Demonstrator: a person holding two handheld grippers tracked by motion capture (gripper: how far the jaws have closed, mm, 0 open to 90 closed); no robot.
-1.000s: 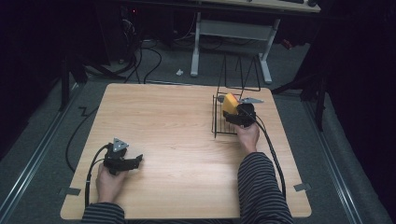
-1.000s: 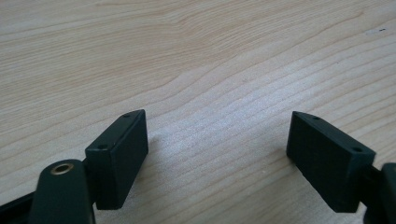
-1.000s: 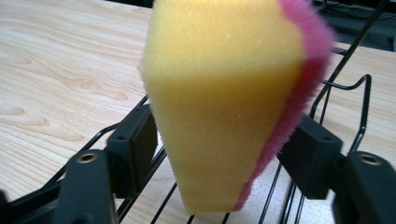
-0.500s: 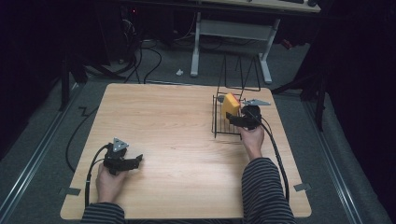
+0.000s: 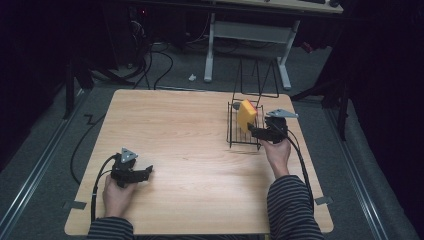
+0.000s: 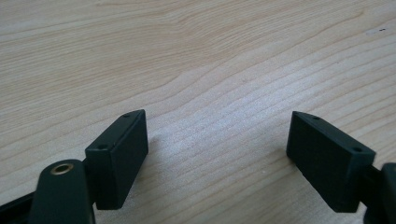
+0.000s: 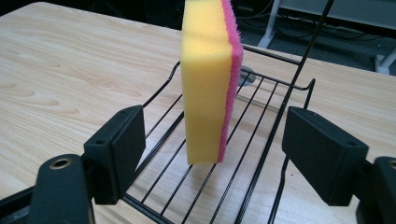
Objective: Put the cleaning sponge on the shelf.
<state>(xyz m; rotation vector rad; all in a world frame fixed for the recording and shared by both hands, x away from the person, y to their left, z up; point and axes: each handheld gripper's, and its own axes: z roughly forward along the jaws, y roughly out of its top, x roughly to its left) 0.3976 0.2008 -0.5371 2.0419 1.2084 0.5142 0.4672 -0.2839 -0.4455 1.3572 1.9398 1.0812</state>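
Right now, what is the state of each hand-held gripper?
Left hand-held gripper: open, holding nothing.
Right hand-held gripper: just opened, jaws apart from the sponge.

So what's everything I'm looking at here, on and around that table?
sponge: one, yellow with a pink scouring side, standing on edge in the wire rack
wire rack: one, black, right half of the table
table: one, light wood
white desk frame: one, on the floor behind the table
cables: several, black, on the grey floor behind the table
left hand-held gripper: one, black, resting near the table's front left, jaws open on bare wood
right hand-held gripper: one, black, beside the rack; its jaws have just been opening and stand clear of the sponge
striped sleeves: two, dark, at the near edge
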